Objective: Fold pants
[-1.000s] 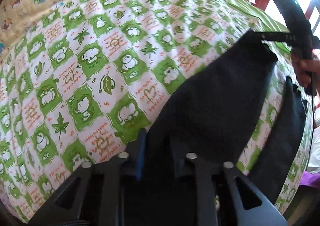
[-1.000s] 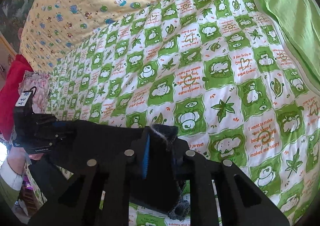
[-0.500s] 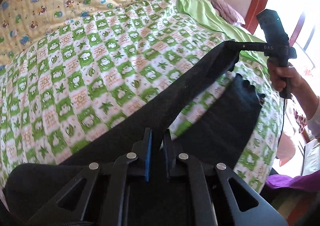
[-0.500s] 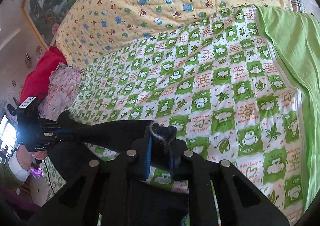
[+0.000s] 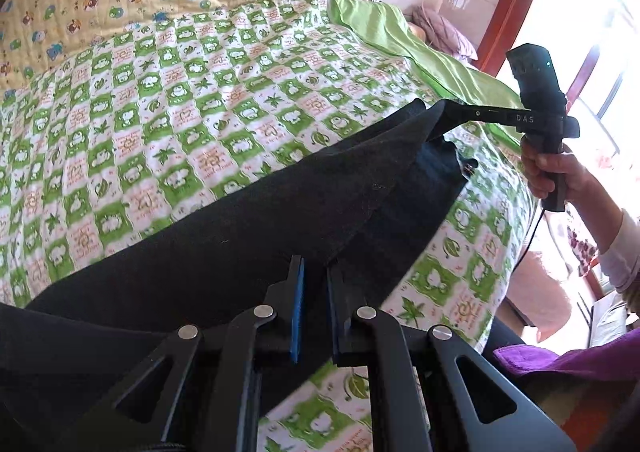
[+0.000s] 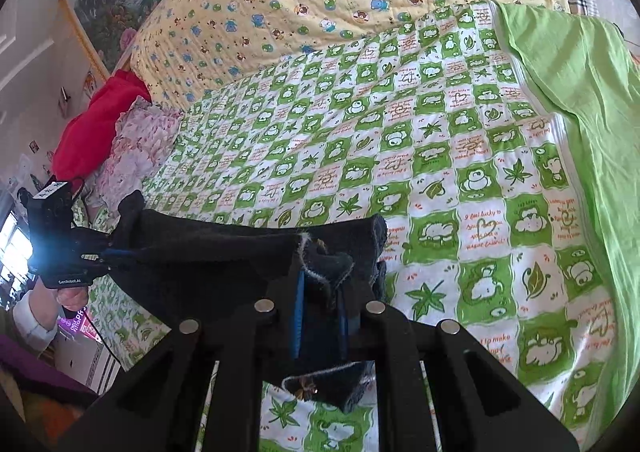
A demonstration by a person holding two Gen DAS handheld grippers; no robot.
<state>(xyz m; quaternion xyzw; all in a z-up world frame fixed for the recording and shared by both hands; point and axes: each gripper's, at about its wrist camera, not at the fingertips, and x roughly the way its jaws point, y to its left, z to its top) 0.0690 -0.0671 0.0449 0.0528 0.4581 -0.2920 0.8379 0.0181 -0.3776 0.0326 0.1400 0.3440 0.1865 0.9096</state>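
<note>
Black pants, stretched above checked quilt, pinched at opposite ends by left gripper and right gripper; risk: thin bite slipping under tension, dropping one end.

Daylight fills both views, and it comes from the window at the right of the left wrist view. There the glass is burnt out to plain white, and a pale haze spreads over the wooden frame beside it. In the right wrist view a small blue-white flare covers the far gripper body at the left edge. The checked quilt is evenly bright, with only soft shadows. The black pants are so dark that their folds hardly show. The fisheye lens bends all straight lines, and the corners go black. The near quilt in the left wrist view is slightly blurred.
</note>
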